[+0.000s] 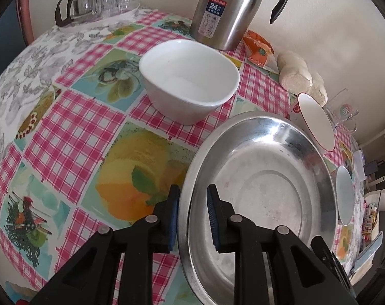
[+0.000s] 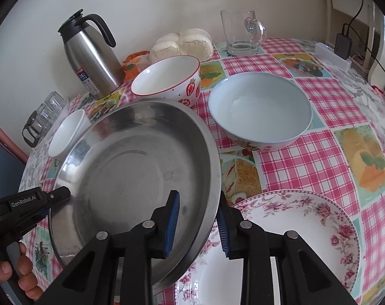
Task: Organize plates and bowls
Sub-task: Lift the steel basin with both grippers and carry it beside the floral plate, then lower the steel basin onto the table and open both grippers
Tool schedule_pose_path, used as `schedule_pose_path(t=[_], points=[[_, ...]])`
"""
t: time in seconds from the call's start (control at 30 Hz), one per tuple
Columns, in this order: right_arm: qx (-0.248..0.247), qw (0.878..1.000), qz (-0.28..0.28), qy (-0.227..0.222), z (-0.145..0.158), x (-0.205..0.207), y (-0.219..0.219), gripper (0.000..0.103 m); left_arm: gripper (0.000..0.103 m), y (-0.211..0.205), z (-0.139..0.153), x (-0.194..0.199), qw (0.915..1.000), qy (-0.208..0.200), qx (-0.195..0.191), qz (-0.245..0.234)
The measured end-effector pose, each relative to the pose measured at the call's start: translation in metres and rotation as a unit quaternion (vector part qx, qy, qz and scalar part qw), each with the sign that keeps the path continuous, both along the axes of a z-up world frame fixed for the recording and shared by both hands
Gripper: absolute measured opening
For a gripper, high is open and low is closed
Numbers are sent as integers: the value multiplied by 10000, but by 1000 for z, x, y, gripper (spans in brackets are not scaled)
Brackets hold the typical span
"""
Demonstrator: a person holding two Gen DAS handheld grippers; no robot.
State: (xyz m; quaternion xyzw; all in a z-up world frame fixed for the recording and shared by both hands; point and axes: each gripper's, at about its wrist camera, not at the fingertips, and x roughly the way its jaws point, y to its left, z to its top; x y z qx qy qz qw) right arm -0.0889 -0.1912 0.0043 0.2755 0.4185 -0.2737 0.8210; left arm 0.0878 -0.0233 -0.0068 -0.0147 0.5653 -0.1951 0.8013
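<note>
A wide steel plate is held between both grippers. My left gripper straddles its left rim, jaws closed on it. My right gripper straddles its right rim, jaws closed on it; the left gripper also shows in the right wrist view. The plate's right edge overlaps a floral plate on the table. A plain white bowl stands beyond the steel plate on the left. A strawberry bowl and a pale blue bowl stand behind.
A steel thermos stands by the wall with buns and an orange packet. A glass mug, a glass pot with tumblers, and a power strip with charger sit at the checked tablecloth's edges.
</note>
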Motion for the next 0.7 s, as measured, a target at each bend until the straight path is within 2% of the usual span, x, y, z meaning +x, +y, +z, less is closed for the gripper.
schedule_pose_path(t=[0.07,0.13,0.2,0.43,0.5,0.63,0.7], points=[[-3,10000,-21,14,1,-1,-1,46,23,1,2,0,10000,71,-7,-2],[-16,10000,-50,-2,3,-3,-1,50,26,2,6,-1,10000,51,-16,-26],[-41,10000,-65,-6,5,-4,-1,53,35,4,13,-3,10000,-28,-4,-47],[-194,9998,-28,64,12,-6,3,62,54,8,24,-6,9996,-187,185,-77],[-224,9997,-9,99,12,-6,4,70,67,8,22,-6,9993,-177,305,-78],[-221,9997,24,138,11,-6,4,75,73,9,19,-7,9980,-240,589,-55],[-237,9996,37,160,11,-5,5,77,81,9,18,-7,9974,-276,668,-53]])
